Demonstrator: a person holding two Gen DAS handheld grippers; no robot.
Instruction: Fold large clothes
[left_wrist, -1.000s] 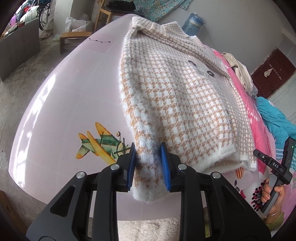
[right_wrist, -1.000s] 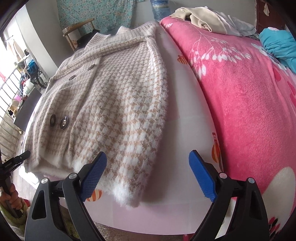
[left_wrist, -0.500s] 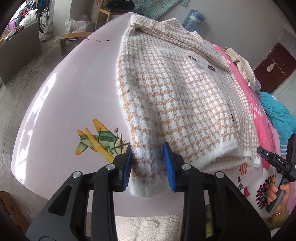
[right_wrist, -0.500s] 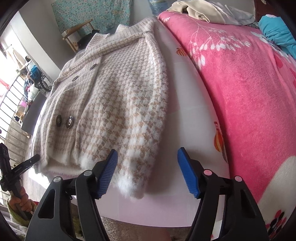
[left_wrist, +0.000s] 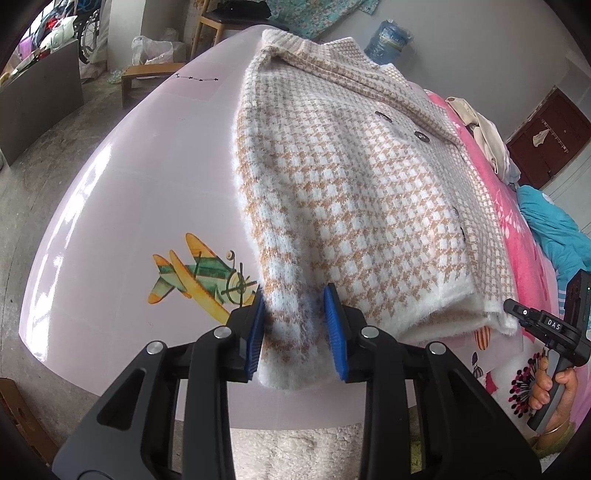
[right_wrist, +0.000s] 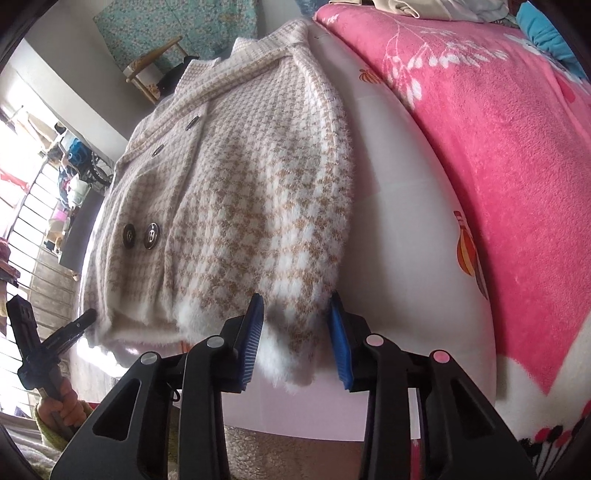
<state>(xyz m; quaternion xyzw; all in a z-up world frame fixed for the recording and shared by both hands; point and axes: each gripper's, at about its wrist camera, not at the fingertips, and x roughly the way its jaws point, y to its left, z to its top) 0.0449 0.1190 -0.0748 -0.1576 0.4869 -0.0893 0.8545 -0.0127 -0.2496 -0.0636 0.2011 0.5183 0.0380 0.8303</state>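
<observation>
A fuzzy tan-and-white houndstooth jacket (left_wrist: 351, 177) lies front up on a pale pink table (left_wrist: 140, 177), collar far, both sleeves laid down along its sides. My left gripper (left_wrist: 295, 332) is partly closed around the left sleeve cuff (left_wrist: 291, 354) at the table's near edge, its blue pads (left_wrist: 256, 334) touching the fabric. My right gripper (right_wrist: 297, 338) straddles the right sleeve cuff (right_wrist: 295, 354) in the same way, pads (right_wrist: 340, 339) at the fabric's sides. The jacket (right_wrist: 236, 177) shows dark buttons (right_wrist: 151, 236) in the right wrist view.
A pink floral blanket (right_wrist: 498, 147) covers the surface right of the jacket, with a cream garment (left_wrist: 487, 140) and a teal cloth (left_wrist: 557, 229) on it. An airplane print (left_wrist: 199, 277) marks the table. A wooden stool (left_wrist: 147, 74) and a chair stand beyond.
The right gripper moved left onto the right sleeve cuff and narrowed its jaws around it. The left gripper stayed on the left cuff, jaws slightly wider than a second ago.
</observation>
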